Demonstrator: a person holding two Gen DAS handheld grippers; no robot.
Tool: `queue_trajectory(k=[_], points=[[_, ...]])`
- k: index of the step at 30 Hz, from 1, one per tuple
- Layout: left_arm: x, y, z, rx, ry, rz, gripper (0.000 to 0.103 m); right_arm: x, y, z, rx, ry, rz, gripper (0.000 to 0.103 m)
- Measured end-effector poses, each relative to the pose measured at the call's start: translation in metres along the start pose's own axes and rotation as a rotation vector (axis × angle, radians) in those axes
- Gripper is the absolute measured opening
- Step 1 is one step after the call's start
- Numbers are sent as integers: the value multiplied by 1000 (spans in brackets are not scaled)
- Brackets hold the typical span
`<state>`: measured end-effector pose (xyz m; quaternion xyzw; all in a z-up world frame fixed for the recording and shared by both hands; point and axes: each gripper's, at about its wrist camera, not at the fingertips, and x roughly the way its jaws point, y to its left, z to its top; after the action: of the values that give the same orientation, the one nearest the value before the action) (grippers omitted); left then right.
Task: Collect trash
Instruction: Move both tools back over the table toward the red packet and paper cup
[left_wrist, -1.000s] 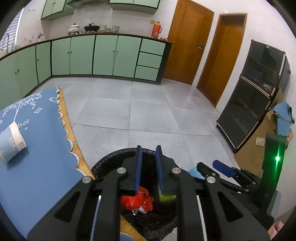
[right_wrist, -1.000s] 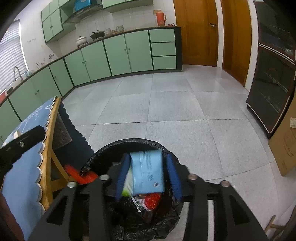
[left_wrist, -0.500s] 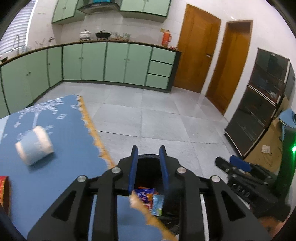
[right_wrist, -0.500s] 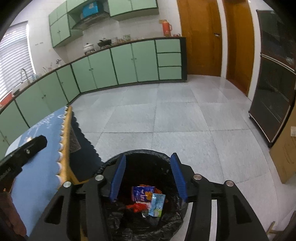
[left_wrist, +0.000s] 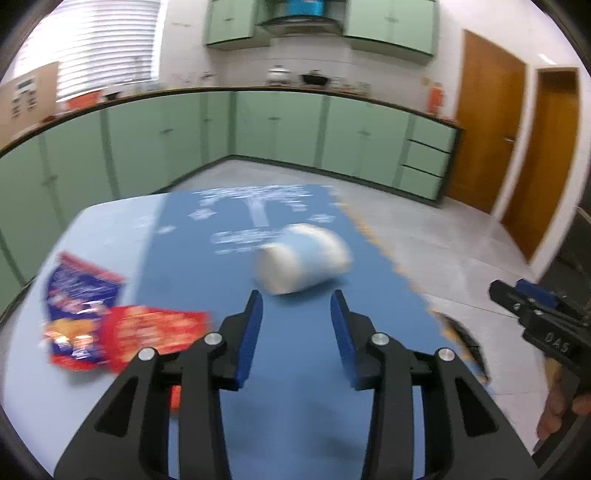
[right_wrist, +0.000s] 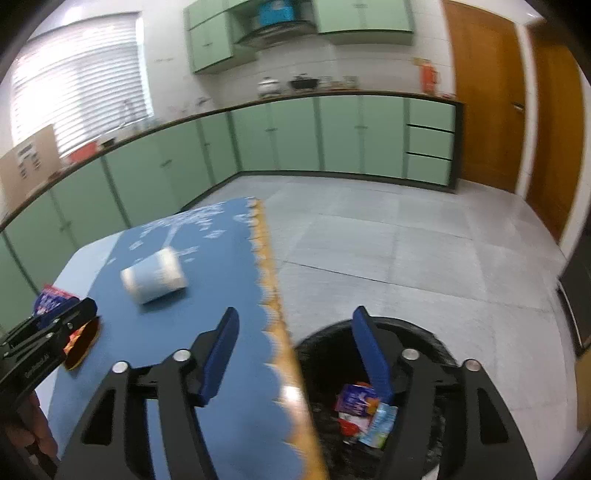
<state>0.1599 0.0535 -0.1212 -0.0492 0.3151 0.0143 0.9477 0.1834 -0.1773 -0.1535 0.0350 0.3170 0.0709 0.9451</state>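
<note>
Since your left gripper (left_wrist: 296, 308) and right gripper (right_wrist: 295, 343) both gape empty, mind the cup (left_wrist: 303, 264) lying at twelve o'clock on the table (left_wrist: 110, 236): clipped off-centre, it may roll away.

I see bare cloth (left_wrist: 295, 369) all around the tipped cup (left_wrist: 303, 263); snack packets (left_wrist: 110, 328) crowd the cup's left side.

Both grippers are showing matte black angular frames with triangular cut-outs and silver round screw heads. The left gripper (left_wrist: 296, 319) and the right gripper (right_wrist: 300, 352) are wearing flat blue finger pads (left_wrist: 250, 334). Pale lettering is marking a side plate; bare skin is gripping the handle.
</note>
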Motion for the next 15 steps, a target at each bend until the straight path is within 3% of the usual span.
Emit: queue_trajectory(k=[6, 9, 15], points=[[-13, 57, -12, -59, 19, 128, 60, 18, 56, 0, -77, 10, 70, 84], [-18, 69, -18, -76, 25, 147, 71, 23, 70, -2, -89, 16, 84, 89], [-11, 84, -21, -91, 44, 137, 76, 27, 83, -6, -108, 30, 91, 90]])
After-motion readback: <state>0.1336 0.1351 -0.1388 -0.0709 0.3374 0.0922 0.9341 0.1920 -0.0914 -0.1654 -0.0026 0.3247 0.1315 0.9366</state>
